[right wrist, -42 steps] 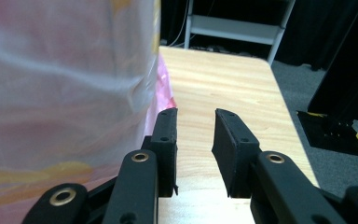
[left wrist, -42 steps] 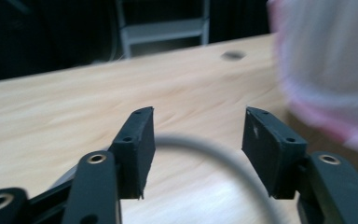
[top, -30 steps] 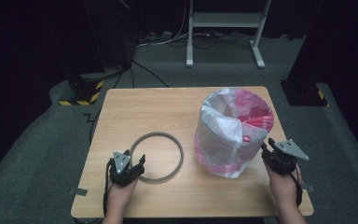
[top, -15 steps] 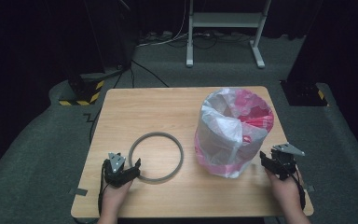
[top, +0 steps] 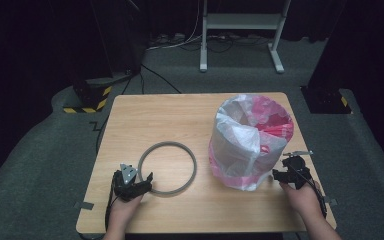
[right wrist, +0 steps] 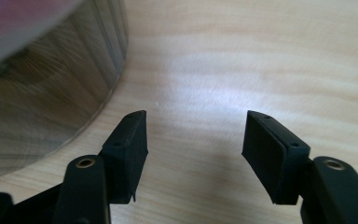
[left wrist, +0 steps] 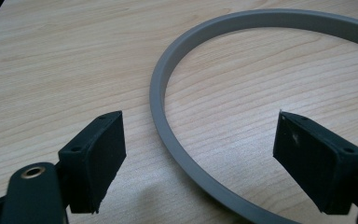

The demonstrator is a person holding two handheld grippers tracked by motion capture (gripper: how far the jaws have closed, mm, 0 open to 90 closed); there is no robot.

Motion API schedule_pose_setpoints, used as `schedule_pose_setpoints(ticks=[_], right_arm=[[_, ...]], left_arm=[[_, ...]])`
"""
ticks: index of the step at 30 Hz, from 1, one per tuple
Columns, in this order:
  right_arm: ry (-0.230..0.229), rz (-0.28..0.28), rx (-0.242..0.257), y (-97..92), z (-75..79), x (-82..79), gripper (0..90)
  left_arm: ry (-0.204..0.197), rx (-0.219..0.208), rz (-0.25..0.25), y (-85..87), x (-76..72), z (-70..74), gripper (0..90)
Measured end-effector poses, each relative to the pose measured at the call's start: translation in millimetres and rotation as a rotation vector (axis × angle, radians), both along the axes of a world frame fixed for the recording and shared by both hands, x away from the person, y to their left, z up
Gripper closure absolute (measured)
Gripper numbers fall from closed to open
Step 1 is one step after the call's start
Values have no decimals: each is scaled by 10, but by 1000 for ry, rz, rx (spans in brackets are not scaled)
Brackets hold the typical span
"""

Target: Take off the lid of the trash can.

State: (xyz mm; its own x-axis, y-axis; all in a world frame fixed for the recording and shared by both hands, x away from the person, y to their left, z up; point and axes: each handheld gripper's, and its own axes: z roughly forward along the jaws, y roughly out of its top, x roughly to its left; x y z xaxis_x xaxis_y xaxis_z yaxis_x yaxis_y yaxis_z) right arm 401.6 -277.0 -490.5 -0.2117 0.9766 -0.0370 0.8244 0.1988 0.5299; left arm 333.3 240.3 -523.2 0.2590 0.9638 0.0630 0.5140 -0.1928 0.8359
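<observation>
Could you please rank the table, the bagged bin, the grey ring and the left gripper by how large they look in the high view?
1. Table
2. Bagged bin
3. Grey ring, smaller in outline than the bin, though it lies flat
4. Left gripper

Matt grey plastic ring, pale wood-grain table

One flat grey plastic ring; one pink bin, apparently plastic, lined with one translucent white bag; one wooden table.
</observation>
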Motion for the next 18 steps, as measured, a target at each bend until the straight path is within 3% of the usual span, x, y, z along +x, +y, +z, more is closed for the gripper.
schedule_pose_setpoints(ticks=[3, 5, 7, 8, 13, 18], right_arm=[[57, -16, 12, -20, -11, 59, 362], [94, -17, -6, -27, 0, 109, 330], [109, -12, -8, -30, 0, 126, 317], [163, -10, -3, -29, 11, 167, 295], [220, -9, -29, -38, 41, 227, 279], [283, -50, 18, -91, 35, 284, 280]], left_arm=[[-3, -6, -8, 4, 1, 2, 169], [-6, -12, -15, 5, -2, 7, 169], [-11, -14, -19, 6, -4, 9, 169], [-18, -14, -25, 7, -7, 14, 169], [-44, -28, -18, 12, -3, 24, 164], [-34, -36, -13, 19, 6, 18, 163]])
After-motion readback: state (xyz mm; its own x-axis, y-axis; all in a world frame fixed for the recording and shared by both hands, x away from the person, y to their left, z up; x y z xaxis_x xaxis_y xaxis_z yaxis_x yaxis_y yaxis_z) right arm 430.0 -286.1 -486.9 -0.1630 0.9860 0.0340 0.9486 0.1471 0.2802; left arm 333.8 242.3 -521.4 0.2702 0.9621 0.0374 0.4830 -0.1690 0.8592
